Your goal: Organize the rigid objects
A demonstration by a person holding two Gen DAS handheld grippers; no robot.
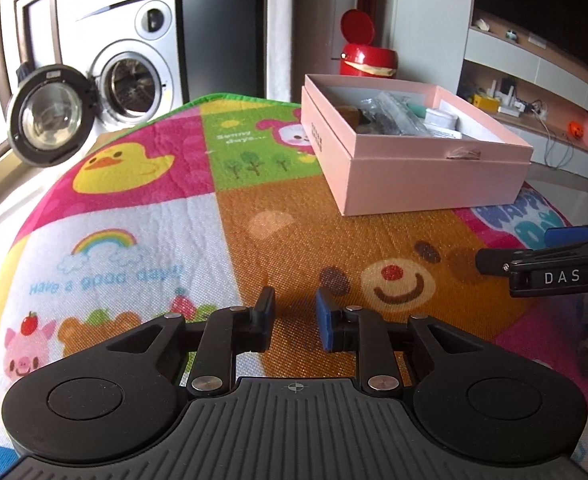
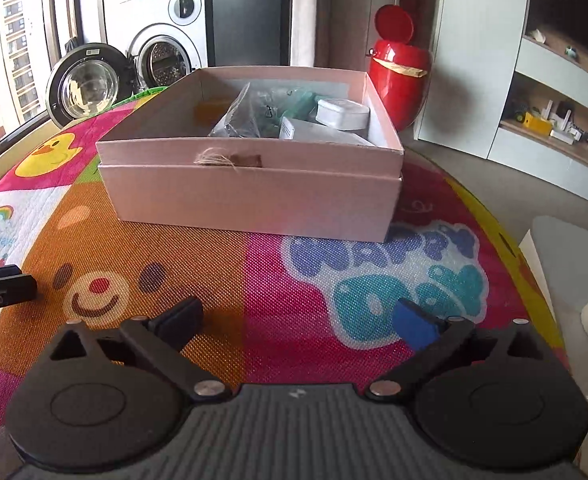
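Note:
A pink cardboard box [image 1: 433,186] stands open on the colourful play mat [image 1: 142,208], nested in its lid. It also shows in the right wrist view [image 2: 254,196]. Inside lie a clear plastic bag [image 2: 246,120], a white round case [image 2: 341,114], a white card and a teal item. My left gripper [image 1: 294,316] hovers low over the mat, in front and left of the box, jaws a little apart and empty. My right gripper [image 2: 297,320] is wide open and empty in front of the box. It shows at the right edge of the left wrist view [image 1: 541,268].
A red bin [image 2: 399,76] with its lid up stands behind the box. A washing machine [image 1: 134,76] with its door open is at the back left. Shelves [image 2: 553,120] with small items line the right wall. A white object [image 2: 565,276] sits off the mat's right edge.

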